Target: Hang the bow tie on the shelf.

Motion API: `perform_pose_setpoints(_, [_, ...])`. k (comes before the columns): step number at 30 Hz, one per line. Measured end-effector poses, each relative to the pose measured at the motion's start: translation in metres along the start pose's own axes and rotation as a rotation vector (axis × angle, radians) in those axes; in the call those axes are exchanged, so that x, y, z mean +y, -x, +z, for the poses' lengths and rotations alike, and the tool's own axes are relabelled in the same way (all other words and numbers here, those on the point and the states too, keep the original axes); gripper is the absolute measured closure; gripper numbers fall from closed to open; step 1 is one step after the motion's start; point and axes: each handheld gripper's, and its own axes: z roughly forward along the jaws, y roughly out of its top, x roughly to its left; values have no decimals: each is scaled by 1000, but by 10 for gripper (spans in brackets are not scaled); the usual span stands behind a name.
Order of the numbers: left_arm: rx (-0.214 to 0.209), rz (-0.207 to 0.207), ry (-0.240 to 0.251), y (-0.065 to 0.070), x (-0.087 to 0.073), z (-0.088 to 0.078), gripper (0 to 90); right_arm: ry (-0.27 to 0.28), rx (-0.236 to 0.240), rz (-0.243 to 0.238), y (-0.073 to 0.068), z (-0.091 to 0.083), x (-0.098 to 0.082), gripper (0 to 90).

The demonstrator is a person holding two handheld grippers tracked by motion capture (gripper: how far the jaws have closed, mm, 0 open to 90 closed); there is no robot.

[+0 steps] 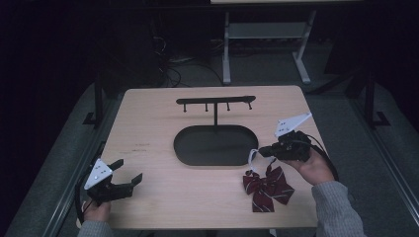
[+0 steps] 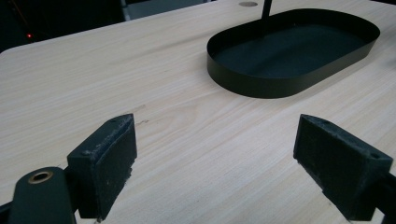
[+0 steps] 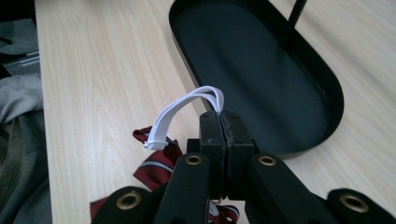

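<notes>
Where the person's right hand (image 1: 316,168) holds the right gripper (image 1: 263,150) near the table's (image 1: 158,123) right edge, its jaws are pressed together on the white elastic strap (image 3: 187,109) of a bow tie (image 1: 267,186).

Item: bow tie, dark red with pale stripes. It lies flat on the table just below and beside the gripper, toward the person; the strap rises from it in a loop to the pinched jaws, so the bow hangs off the near end of the loop.

Item: hanger stand (image 1: 216,102), black, a crossbar with small pegs on a thin post rising from an oval tray (image 1: 185,145). The crossbar runs left to right across the table, beyond the gripper and to its left, with the tray's rim just beside the jaws. The right gripper is much the nearer tool; judged from this, the strap must travel up, away from the person and leftward to reach a peg.

Item: left gripper (image 1: 129,178), jaws spread wide with nothing between them, low over the table's near left corner, well apart from bow and stand.

Obstruction: the tray rim and post lie along the likely path; otherwise the table is bare.
</notes>
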Motion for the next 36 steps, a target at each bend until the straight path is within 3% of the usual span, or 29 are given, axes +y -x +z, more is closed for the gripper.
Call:
perform_pose_setpoints(26, [-2, -3, 4, 1, 1, 2, 128, 58, 22, -80, 2, -4, 66, 884])
perform_pose_setpoints(36, [-6, -8, 4, 0, 1, 2, 128, 53, 20, -96, 5, -2, 88, 884])
